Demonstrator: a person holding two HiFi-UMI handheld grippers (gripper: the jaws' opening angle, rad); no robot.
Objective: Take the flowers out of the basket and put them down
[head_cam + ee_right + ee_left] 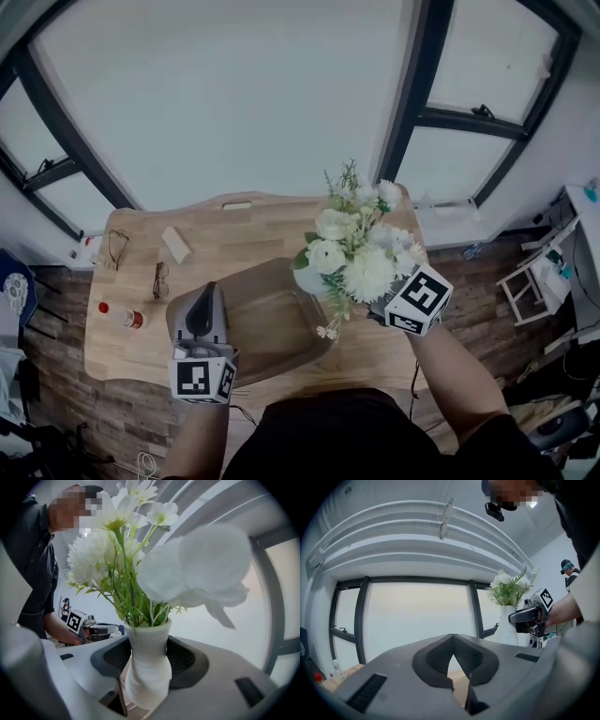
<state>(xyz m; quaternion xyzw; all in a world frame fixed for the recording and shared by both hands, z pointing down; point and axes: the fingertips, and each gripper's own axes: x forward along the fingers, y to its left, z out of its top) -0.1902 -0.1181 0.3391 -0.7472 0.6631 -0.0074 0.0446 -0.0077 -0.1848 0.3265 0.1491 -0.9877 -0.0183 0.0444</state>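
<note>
The right gripper [147,665] has its jaws closed round the waist of a white vase [309,278], one dark pad pressed in on each side, and that vase stands close to upright in the grip. Up out of it comes the bunch of flowers [361,248], white blooms with green stems and sprigs, filling the middle of the head view. From above, the foot of the vase sits at the upper right corner of the brown basket [267,319]; whether it hangs clear of the rim cannot be told from this angle. The basket lies at the centre of the wooden table [234,234], and its inside shows bare. Over to the left of the frame, the left gripper [452,641] is out over the basket's left edge with its jaws brought together at the tips and nothing between them, only a thin sliver of table showing through the gap. In the left gripper view the vase and flowers appear at the right of the frame, clasped in the other gripper. On the left part of the table lie a pair of glasses [117,247], a second pair [161,279], a small pale block [176,245] and a red-capped bottle [122,315] on its side, all well apart from the basket.
</note>
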